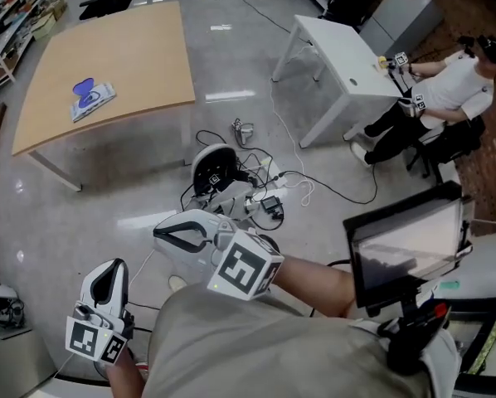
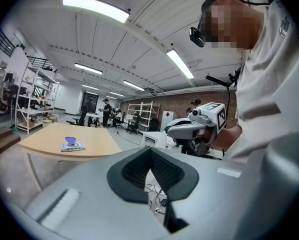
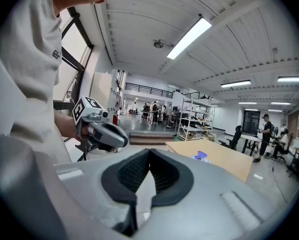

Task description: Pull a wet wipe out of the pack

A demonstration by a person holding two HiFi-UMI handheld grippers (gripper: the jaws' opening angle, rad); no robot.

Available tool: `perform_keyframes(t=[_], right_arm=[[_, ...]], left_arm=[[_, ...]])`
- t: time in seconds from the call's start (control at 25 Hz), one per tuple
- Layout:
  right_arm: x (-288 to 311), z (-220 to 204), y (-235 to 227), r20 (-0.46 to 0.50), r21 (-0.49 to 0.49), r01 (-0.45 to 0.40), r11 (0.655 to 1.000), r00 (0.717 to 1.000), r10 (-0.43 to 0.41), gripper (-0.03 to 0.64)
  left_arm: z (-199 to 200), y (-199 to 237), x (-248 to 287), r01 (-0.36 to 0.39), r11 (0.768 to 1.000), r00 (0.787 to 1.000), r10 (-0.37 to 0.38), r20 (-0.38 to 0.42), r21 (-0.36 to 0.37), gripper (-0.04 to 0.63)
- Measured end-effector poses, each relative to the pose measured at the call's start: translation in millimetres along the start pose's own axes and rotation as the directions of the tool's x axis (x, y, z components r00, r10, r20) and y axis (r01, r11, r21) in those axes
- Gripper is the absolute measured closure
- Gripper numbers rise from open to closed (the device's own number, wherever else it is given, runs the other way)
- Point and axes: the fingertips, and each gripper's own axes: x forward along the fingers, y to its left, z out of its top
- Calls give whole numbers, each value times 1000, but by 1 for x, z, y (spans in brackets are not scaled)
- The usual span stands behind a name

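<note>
The person wears a pale khaki short-sleeved shirt (image 1: 256,347) with a small dark print on its chest. Above the shirt a black camera (image 2: 198,30) sits on the head, and a thin black cable (image 2: 228,91) runs beside the shirt's front. In front of the shirt, the left gripper (image 1: 114,270) and right gripper (image 1: 167,235) are light grey shells with black ribbed pads, each bearing a white cube (image 1: 244,265) with black square markers.

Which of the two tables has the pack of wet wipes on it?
The tan wooden table at the head view's upper left: the wet wipe pack lies on it. The white table lacks one.
</note>
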Motion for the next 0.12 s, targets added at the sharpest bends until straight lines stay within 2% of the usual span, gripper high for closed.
perform_keyframes(t=[0.12], right_arm=[[19,14,8,10,-5,-2,1000,1000,2,614]], left_arm=[[7,14,-15,3,1000,1000,-3,1,20,589]])
